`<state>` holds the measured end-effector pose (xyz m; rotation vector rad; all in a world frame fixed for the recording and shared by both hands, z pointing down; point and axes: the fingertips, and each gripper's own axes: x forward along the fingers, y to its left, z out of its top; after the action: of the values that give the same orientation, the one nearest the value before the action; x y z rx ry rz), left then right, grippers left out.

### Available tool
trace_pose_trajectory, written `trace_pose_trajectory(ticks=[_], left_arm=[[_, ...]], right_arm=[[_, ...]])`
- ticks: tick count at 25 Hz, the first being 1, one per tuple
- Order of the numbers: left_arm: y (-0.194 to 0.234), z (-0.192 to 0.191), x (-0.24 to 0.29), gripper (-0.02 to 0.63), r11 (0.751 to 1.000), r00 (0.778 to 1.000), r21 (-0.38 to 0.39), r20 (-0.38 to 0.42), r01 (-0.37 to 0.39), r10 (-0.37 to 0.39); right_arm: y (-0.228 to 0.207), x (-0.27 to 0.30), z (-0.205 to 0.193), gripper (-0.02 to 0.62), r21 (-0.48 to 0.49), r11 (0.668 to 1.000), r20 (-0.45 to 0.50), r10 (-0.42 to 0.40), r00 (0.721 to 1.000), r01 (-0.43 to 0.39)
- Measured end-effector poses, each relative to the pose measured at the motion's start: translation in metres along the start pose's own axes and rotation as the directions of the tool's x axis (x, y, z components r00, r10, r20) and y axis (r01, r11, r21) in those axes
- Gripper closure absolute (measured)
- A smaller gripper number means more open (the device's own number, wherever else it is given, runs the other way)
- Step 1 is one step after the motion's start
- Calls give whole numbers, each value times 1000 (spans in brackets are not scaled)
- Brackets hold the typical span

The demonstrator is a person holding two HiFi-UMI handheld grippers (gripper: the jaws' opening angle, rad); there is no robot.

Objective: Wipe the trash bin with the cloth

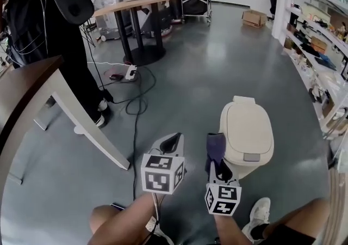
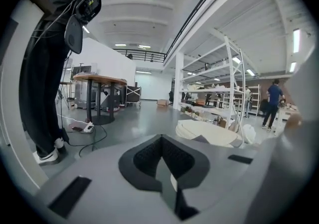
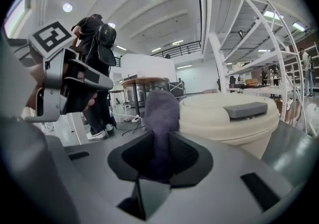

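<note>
Right tool (image 3: 160, 144) grips cloth (image 3: 161, 111) | left tool (image 2: 160, 143) closed, empty | trash bin (image 1: 247, 129) beside cloth | cable (image 1: 135, 129) left

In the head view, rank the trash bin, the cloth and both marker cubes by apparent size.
1. trash bin
2. left marker cube
3. right marker cube
4. cloth, only partly showing
Both cubes sit nearer the camera than the bin, which makes them look larger.

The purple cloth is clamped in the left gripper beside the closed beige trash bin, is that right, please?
No: the right gripper holds the purple cloth beside the closed beige trash bin, as the right gripper view shows; the left gripper is shut and empty.
</note>
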<state>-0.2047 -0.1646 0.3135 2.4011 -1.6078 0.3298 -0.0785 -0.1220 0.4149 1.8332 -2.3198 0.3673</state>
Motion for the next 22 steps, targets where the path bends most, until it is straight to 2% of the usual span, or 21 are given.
trace_pose_trajectory(ticks=[5,8,10,13,17,22], left_arm=[[-3,-22,23,609,999,998,-2,-49,45,-45],[-5,-34,29,609,993,992,-82,-90,80,-87],[-8,-38,29,609,988,986,-105,-112,111,-122],[-6,-38,22,609,987,982,-78,-112,141,-149],[6,-34,26,609,990,986,17,-95,138,-136],[-6,-49,38,609,979,975,74,-132,190,-179]], right_arm=[[-3,15,-18,495,-10,1000,-26,-25,999,25],[-4,22,-26,495,13,999,-37,-35,999,35],[-5,26,-32,495,43,998,-47,-45,998,47],[-10,23,-41,495,100,993,-64,-63,996,69],[-17,29,-51,495,151,984,-78,-80,994,91],[-23,37,-63,495,180,977,-108,-98,989,117]])
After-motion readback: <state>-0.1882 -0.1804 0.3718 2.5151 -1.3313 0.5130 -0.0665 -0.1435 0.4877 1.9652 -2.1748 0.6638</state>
